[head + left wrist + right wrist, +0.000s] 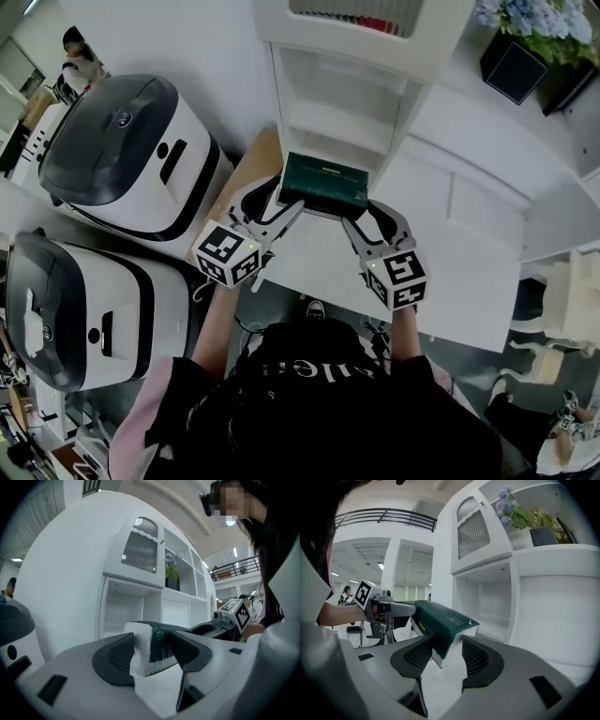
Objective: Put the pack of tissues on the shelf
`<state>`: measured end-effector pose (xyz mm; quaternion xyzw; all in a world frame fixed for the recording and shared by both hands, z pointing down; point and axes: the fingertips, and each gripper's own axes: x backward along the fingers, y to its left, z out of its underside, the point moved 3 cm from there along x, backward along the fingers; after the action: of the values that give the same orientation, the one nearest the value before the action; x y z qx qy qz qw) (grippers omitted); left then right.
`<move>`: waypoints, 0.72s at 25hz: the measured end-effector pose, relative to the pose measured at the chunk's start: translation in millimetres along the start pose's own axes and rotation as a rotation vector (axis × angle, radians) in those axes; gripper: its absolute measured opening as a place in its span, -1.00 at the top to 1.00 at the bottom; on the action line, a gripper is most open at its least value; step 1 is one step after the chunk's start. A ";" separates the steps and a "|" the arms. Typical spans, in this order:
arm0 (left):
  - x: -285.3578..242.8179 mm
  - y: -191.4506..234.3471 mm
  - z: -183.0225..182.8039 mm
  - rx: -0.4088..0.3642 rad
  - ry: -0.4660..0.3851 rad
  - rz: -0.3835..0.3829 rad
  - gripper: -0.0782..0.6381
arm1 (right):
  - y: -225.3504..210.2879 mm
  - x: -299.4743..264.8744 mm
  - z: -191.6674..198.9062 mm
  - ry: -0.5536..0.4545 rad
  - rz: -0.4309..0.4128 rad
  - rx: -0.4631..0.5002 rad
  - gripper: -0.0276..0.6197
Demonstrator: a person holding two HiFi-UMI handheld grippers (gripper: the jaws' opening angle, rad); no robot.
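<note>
The left gripper's [152, 654] fingers [115, 657] are clamped on one end of the pack of tissues [160, 644], the white side of the wrapping pressed against the ribbed pad. The right gripper's [446, 657] fingers [479, 659] pinch the other end by a lower corner, so in the right gripper view the dark green pack [440, 619] sits tilted, its corner hanging between the pads. Each gripper shows in the other's view, on the far side of the pack.

In the head view the two grippers — left gripper [279, 202], right gripper [368, 216] — angle inward toward each other from below, marker cubes nearest the person. Both forearms are stretched forward, roughly parallel, from a body in a dark top with pink sleeves.

There is one pack [324, 183]. It is held level between the grippers, just in front of the lowest open compartment of the white shelf [337, 117], over the far edge of the white surface [459, 272]. I cannot tell whether it touches the shelf's floor.

Further out: two large white-and-grey domed appliances stand to the left, one [131, 155] behind the other [75, 314]. One dark pot of blue flowers [525, 42] sits up on the right.
</note>
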<state>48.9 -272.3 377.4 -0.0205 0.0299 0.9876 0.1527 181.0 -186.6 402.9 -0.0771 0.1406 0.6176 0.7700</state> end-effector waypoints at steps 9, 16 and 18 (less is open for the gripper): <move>-31.9 16.1 -2.5 -0.013 0.008 -0.009 0.06 | -31.1 -18.4 -7.5 -0.012 0.011 0.016 0.23; -50.6 32.1 -1.8 -0.022 0.031 0.020 0.06 | -44.0 -31.7 -13.8 -0.004 0.068 0.022 0.23; -57.2 35.4 -2.4 -0.023 0.035 0.041 0.06 | -47.8 -32.9 -15.3 0.002 0.094 0.020 0.23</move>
<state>92.8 -323.3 379.7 -0.0388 0.0217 0.9903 0.1317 219.1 -232.5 396.0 -0.0633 0.1512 0.6515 0.7407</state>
